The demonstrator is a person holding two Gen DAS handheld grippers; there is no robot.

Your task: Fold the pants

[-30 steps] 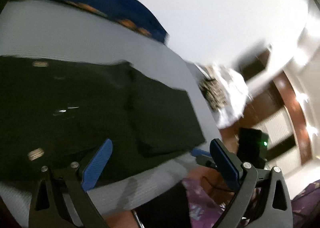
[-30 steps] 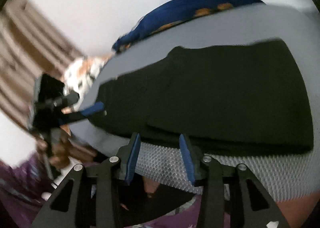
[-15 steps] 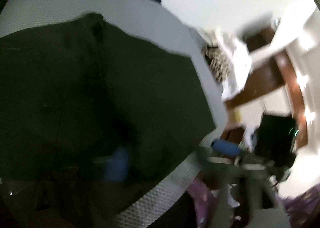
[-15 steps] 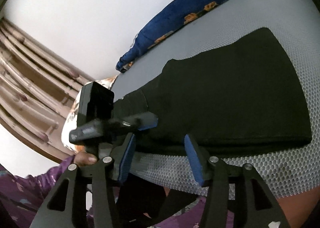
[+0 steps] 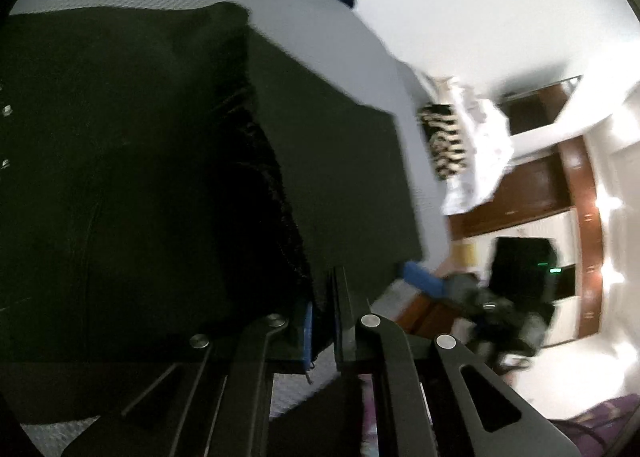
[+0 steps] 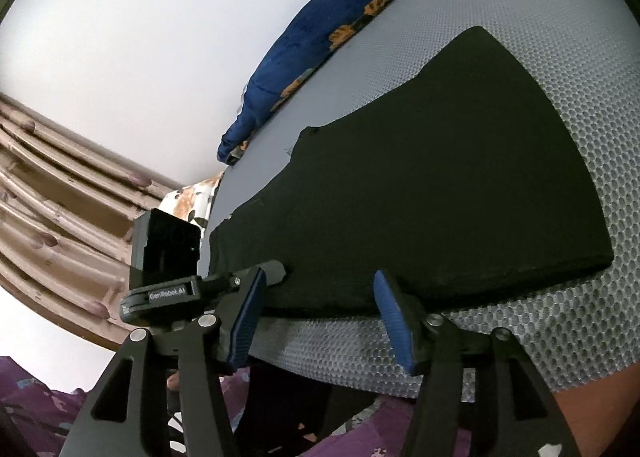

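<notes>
Black pants (image 6: 440, 185) lie flat on a grey mesh mattress (image 6: 560, 317), one layer folded over another. In the left wrist view the pants (image 5: 140, 177) fill the left half, and my left gripper (image 5: 322, 305) is shut on their near edge, with dark cloth pinched between the blue pads. The right wrist view shows the left gripper (image 6: 276, 271) at that same edge. My right gripper (image 6: 319, 279) hovers at the near hem further along, its jaws opening. The hem runs between its fingertips (image 6: 380, 285), but the pads do not press it.
A dark blue blanket with orange prints (image 6: 320, 37) lies along the mattress's far side by the white wall. Patterned clothes (image 5: 460, 137) are heaped past the mattress end. Brown curtains (image 6: 60, 197) hang to the left. Purple patterned clothing of the person (image 6: 40, 417) is close below.
The left gripper dropped onto the pants and went from wide open to shut on their near edge. The right gripper's jaws spread wider and rolled a little while nearing the hem.
</notes>
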